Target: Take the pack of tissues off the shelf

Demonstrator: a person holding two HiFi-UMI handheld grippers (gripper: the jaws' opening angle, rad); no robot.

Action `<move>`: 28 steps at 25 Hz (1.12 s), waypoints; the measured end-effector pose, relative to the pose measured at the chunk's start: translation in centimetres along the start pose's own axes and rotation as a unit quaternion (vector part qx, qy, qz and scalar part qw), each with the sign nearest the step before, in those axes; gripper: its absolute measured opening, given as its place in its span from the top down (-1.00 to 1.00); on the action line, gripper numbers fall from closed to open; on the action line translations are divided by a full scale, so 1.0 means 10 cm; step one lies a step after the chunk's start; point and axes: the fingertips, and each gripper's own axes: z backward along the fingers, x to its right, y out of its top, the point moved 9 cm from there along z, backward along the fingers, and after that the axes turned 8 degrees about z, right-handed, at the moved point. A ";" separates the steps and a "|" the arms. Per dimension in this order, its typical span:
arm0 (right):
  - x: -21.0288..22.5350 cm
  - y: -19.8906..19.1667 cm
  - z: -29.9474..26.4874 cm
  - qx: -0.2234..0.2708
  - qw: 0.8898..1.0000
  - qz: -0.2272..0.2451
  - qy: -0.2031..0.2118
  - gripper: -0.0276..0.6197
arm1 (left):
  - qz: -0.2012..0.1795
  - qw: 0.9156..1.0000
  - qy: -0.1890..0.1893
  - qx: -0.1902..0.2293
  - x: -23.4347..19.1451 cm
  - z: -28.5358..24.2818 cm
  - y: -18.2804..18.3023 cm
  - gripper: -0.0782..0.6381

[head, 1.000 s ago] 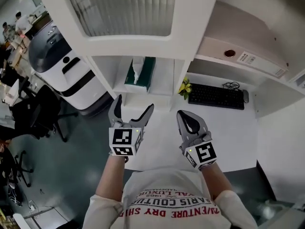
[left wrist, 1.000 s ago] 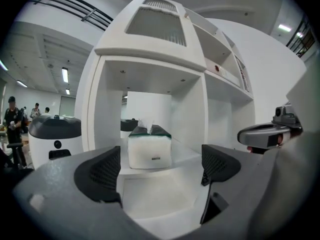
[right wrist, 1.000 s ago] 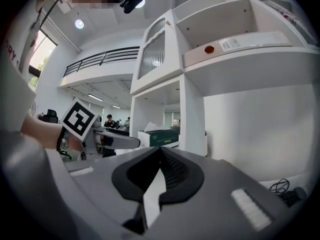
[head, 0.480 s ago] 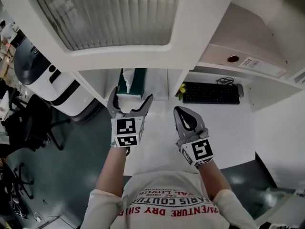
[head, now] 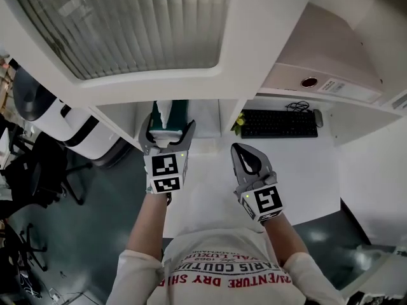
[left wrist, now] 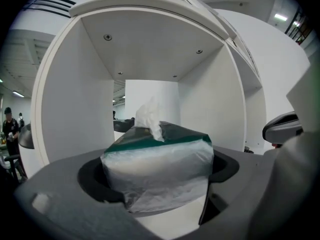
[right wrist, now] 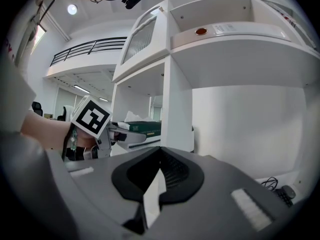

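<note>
The pack of tissues [head: 166, 115], dark green on top with clear wrap and a white tissue sticking up, stands in a low white shelf compartment [head: 206, 114]. My left gripper [head: 166, 129] has reached into that compartment with one jaw on each side of the pack. Its jaws are closing, and in the left gripper view the pack [left wrist: 157, 166] fills the space between them. My right gripper [head: 243, 151] hangs shut and empty over the white desk [head: 210, 192], to the right of the shelf post. From the right gripper view the pack [right wrist: 145, 125] shows sideways in the left gripper [right wrist: 117, 130].
A black keyboard [head: 278, 124] lies at the back of the desk, with a small yellow plant [head: 240, 120] beside the shelf post. A lying binder [head: 321, 75] sits on the upper right shelf. Office chairs [head: 38, 170] and a white machine [head: 44, 110] stand on the floor at left.
The left gripper has moved forward into the shelf compartment until its jaws straddle the tissue pack. The right gripper has barely moved. The view has shifted closer to the shelf.
</note>
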 end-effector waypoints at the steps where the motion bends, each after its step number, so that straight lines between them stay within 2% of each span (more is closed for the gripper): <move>1: 0.02 -0.01 0.01 -0.002 1.000 0.001 -0.001 0.91 | 0.000 1.000 0.001 0.001 0.00 0.00 0.00 -0.56; 13: -0.01 0.00 0.11 -0.017 1.000 0.011 -0.007 0.91 | 0.004 1.000 -0.027 0.014 0.01 0.21 -0.01 -0.46; 28: -0.28 0.10 0.40 0.024 1.000 0.002 0.018 0.91 | -0.003 0.993 -0.098 0.064 0.09 1.23 0.08 -0.45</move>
